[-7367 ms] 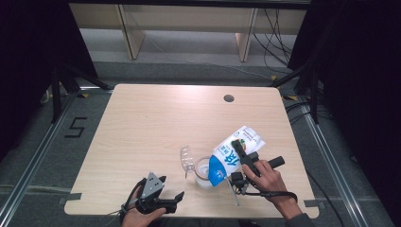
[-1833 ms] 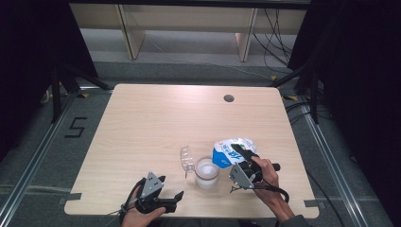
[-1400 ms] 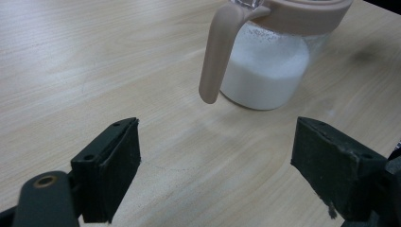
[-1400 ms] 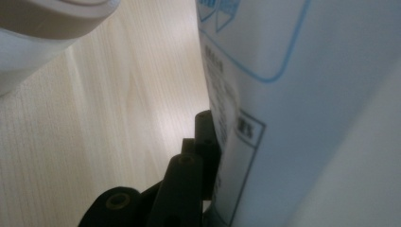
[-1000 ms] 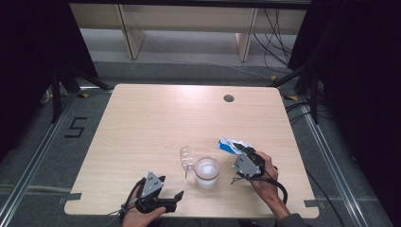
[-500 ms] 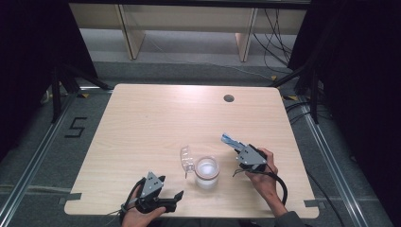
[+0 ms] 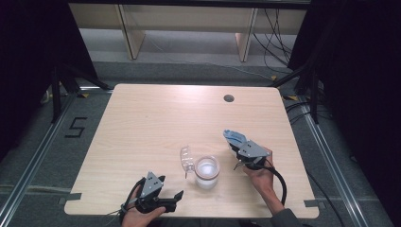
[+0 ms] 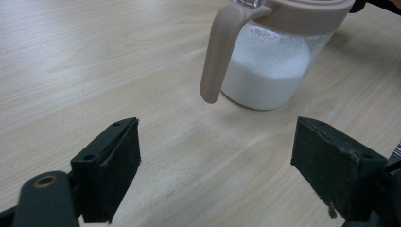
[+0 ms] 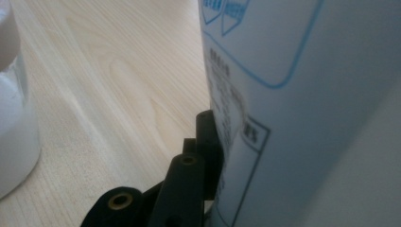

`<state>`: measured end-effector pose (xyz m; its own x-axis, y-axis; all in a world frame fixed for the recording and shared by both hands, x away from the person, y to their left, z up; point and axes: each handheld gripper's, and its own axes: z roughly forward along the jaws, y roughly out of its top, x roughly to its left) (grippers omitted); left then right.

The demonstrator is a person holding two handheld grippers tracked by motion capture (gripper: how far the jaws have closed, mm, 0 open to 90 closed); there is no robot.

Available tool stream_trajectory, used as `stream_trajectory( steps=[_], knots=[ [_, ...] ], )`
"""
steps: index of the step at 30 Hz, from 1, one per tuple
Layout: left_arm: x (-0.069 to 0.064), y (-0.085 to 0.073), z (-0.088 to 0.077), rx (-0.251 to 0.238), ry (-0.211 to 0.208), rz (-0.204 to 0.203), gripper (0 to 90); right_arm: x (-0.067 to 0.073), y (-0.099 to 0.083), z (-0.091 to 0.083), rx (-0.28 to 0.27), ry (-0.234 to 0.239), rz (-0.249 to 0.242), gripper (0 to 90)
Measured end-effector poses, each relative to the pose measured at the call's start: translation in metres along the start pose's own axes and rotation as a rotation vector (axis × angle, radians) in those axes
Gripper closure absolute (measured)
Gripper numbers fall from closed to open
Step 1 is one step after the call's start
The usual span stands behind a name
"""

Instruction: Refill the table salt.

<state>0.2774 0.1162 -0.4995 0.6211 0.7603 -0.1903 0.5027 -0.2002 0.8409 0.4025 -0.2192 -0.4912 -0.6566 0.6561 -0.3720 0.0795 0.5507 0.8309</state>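
Beside jug [image 7: 207, 171], my right claw [image 7: 236, 144] pinching bag [image 7: 232, 137]; left claw [image 7: 171, 197] spread, idle; slack pinch could drop bag, spill powder

We see a pale wooden bench [image 7: 156, 123] with rounded corners and a small round hole [image 7: 229, 98] near its far edge. On it, toward the near edge, stands a clear jug [image 7: 207, 172] part full of white powder, with a beige rim and handle. Just beside it, on its left, lies a clear lid [image 7: 187, 159]. The bench stands on a grey floor [image 7: 47, 170] marked with a "5".
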Motion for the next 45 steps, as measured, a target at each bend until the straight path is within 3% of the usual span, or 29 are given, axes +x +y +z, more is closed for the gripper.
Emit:
stream_trajectory(
  steps=[1, 6, 7, 8, 9, 10, 12, 14, 16, 19, 23, 24, 25, 27, 28, 30, 31, 32, 34, 35, 36, 37, 38, 40, 43, 45],
  knots=[
    [0.000, 0.000, 0.000, -0.001, 0.001, 0.001, 15.7, 0.001, -0.001, 0.001, -0.005, -0.003, 0.031, 84.7],
    [0.001, 0.000, -0.001, 0.003, 0.006, 0.014, 15.7, -0.001, -0.006, 0.003, -0.008, 0.007, 0.094, 84.7],
    [0.001, 0.000, -0.001, 0.003, 0.004, 0.012, 15.7, -0.003, -0.007, 0.004, -0.018, 0.014, 0.087, 84.7],
    [0.000, 0.000, 0.000, -0.001, -0.001, -0.002, 15.7, -0.002, -0.009, 0.004, -0.023, 0.011, 0.121, 84.7],
    [0.001, 0.000, -0.001, 0.003, 0.009, 0.013, 15.7, -0.003, -0.011, 0.004, -0.037, 0.009, 0.128, 84.7],
    [0.003, 0.002, -0.002, 0.006, 0.033, 0.057, 15.7, -0.003, -0.011, 0.004, -0.044, 0.008, 0.126, 84.5],
    [0.003, 0.001, -0.002, 0.002, 0.025, 0.050, 15.7, -0.003, -0.011, 0.003, -0.030, 0.027, 0.148, 82.6],
    [0.003, 0.001, -0.002, 0.004, 0.021, 0.049, 15.7, -0.003, -0.013, 0.002, -0.032, 0.022, 0.148, 80.1],
    [0.001, 0.000, -0.001, 0.004, 0.013, 0.016, 15.7, -0.004, -0.012, 0.001, -0.031, 0.000, 0.137, 75.3],
    [0.003, 0.001, -0.001, -0.002, 0.015, 0.045, 15.7, -0.005, -0.012, -0.001, -0.032, -0.024, 0.147, 65.9],
    [0.003, 0.001, -0.001, 0.004, 0.014, 0.054, 15.7, -0.006, -0.011, -0.006, -0.032, -0.036, 0.166, 55.9],
    [0.000, 0.000, 0.000, -0.001, 0.003, 0.002, 15.7, -0.006, -0.010, -0.008, -0.027, -0.036, 0.171, 50.0],
    [-0.001, 0.000, 0.000, 0.001, -0.002, -0.008, 15.7, -0.006, -0.010, -0.009, -0.033, -0.047, 0.194, 46.2],
    [0.000, 0.000, 0.000, 0.000, 0.009, 0.007, 15.7, -0.006, -0.009, -0.012, -0.026, -0.047, 0.205, 42.5],
    [0.003, 0.001, -0.001, -0.001, 0.019, 0.044, 15.7, -0.006, -0.009, -0.013, -0.026, -0.058, 0.199, 39.0],
    [0.002, 0.001, -0.001, -0.002, 0.017, 0.033, 15.7, -0.007, -0.008, -0.017, -0.031, -0.061, 0.223, 32.8],
    [0.000, 0.000, 0.000, 0.001, 0.000, -0.004, 15.7, -0.006, -0.008, -0.019, -0.030, -0.054, 0.239, 31.8],
    [0.000, 0.000, 0.000, 0.002, 0.000, -0.003, 15.7, -0.006, -0.007, -0.020, -0.038, -0.056, 0.225, 30.1],
    [0.001, 0.000, 0.000, 0.000, 0.012, 0.012, 15.7, -0.005, -0.005, -0.024, -0.048, -0.050, 0.245, 27.3],
    [0.003, 0.001, -0.001, -0.001, 0.015, 0.047, 15.7, -0.005, -0.005, -0.026, -0.045, -0.056, 0.242, 25.3],
    [0.003, 0.001, -0.001, 0.005, 0.015, 0.055, 15.7, -0.003, -0.004, -0.028, -0.035, -0.046, 0.266, 24.4],
    [0.001, 0.000, -0.001, 0.002, 0.009, 0.015, 15.7, -0.004, -0.004, -0.029, -0.042, -0.060, 0.240, 24.5],
    [0.001, 0.000, -0.001, 0.005, 0.007, 0.009, 15.7, -0.002, -0.003, -0.031, -0.026, -0.036, 0.259, 24.2],
    [0.001, 0.001, -0.002, 0.006, 0.031, 0.025, 15.7, -0.002, -0.004, -0.035, -0.045, -0.063, 0.234, 23.4],
    [0.001, 0.000, -0.001, 0.003, 0.017, 0.021, 15.7, -0.001, -0.004, -0.041, -0.021, -0.054, 0.262, 23.1],
    [0.001, 0.001, -0.002, 0.004, 0.026, 0.025, 15.7, -0.003, -0.005, -0.045, -0.022, -0.064, 0.252, 23.1]
  ],
)
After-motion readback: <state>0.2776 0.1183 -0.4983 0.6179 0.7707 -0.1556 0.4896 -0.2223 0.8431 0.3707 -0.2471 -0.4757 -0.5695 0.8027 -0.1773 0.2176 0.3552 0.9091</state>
